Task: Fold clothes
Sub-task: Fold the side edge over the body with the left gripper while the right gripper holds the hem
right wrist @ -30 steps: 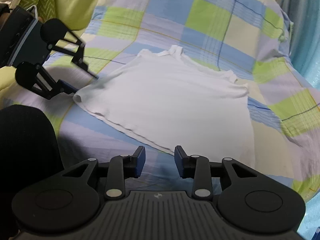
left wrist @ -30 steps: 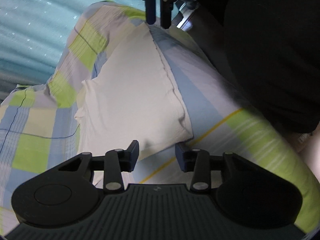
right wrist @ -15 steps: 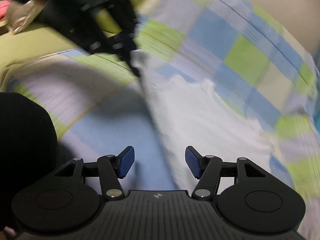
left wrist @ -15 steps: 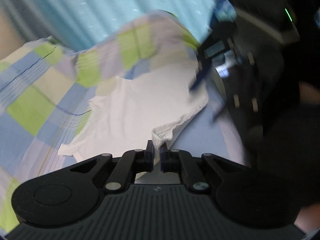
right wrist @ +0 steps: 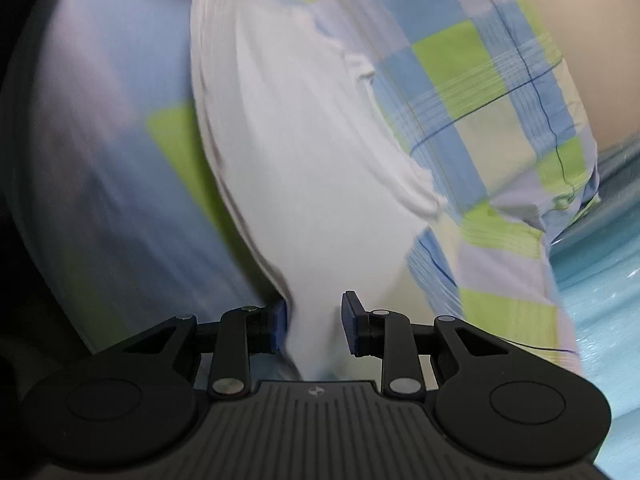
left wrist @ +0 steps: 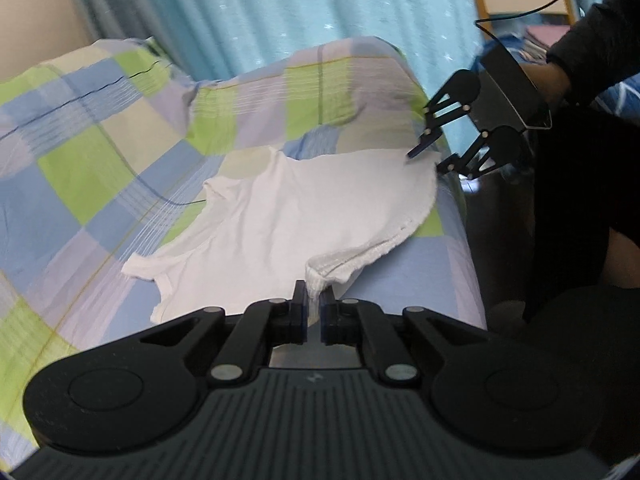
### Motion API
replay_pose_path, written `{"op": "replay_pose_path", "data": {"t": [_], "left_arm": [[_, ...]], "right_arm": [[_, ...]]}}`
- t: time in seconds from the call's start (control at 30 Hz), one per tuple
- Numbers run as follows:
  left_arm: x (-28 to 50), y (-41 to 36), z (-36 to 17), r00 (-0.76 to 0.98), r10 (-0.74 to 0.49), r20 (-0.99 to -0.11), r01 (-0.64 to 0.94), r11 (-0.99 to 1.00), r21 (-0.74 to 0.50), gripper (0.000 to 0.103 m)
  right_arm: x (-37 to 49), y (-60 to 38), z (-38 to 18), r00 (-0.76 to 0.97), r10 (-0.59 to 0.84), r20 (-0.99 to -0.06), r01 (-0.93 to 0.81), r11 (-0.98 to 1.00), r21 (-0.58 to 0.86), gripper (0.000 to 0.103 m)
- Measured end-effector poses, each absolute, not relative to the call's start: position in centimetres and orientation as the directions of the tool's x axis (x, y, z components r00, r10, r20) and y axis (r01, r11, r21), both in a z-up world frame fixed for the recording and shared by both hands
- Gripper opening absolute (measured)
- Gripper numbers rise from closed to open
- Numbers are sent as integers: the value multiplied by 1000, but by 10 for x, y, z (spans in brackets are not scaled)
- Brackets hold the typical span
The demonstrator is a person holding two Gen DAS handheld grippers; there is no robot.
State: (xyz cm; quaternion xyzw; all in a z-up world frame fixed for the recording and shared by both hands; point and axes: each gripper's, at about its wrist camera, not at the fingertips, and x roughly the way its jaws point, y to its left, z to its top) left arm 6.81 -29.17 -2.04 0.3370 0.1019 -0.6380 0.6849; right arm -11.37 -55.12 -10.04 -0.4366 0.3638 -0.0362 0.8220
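A small white cotton T-shirt (left wrist: 304,208) lies spread on a bed covered with a blue, green and lilac checked sheet (left wrist: 100,148), its neckline and short sleeves pointing toward the far side and its ribbed hem running along the near edge. The left gripper (left wrist: 314,312), a black two-finger tool with blue pads, is pinched tight on one bottom corner of the hem, the cloth bunched into a small raised ridge between its fingers. At the opposite hem corner the right gripper (right wrist: 314,330) stands with its jaws apart, white fabric lying between the two pads but not clamped; that wrist view is smeared by motion, so whether either pad touches the cloth cannot be told. A person's dark sleeve (left wrist: 592,40) shows behind that tool, with a pale turquoise curtain (left wrist: 304,8) hanging beyond the bed.

The shirt appears light, thin and entirely limp: it should sag and crease wherever it is unsupported, and a one-sided lift would likely drag it askew across the sheet. The stitched, ribbed hem looks the firmest place to take hold, being thicker than the body cloth and less prone to slipping from smooth pads. A matching pinch at the second corner, catching both layers, would probably let the bottom edge be carried evenly toward the shoulders.
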Motion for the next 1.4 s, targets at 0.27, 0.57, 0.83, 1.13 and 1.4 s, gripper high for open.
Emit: {"op": "replay_pose_path", "data": {"t": [0.27,0.57,0.83,1.13,1.4], "left_arm": [[59,-293,-21,219,-797,-562,942,23,335,3],[16,-234,-4,241,-802,-546,955,97,279,2],[-4,-214,18,227,-806,-547,964,107,242,2],[138,-280,22,224,-772,-594,963,270,12,2],[244,-342,-40,178,-708,-684,901,397,-175,2]], "right_arm": [[-118,-562,-95,719,-378,-584,-284,607,-742,0],[-171,-522,-39,709,-337,-619,-309,641,-703,0],[-194,-488,-1,677,-277,-681,-397,642,-656,0],[-74,-588,32,571,-199,-797,-360,811,-461,0],[34,-682,-21,445,38,-894,-186,981,-51,9]]}}
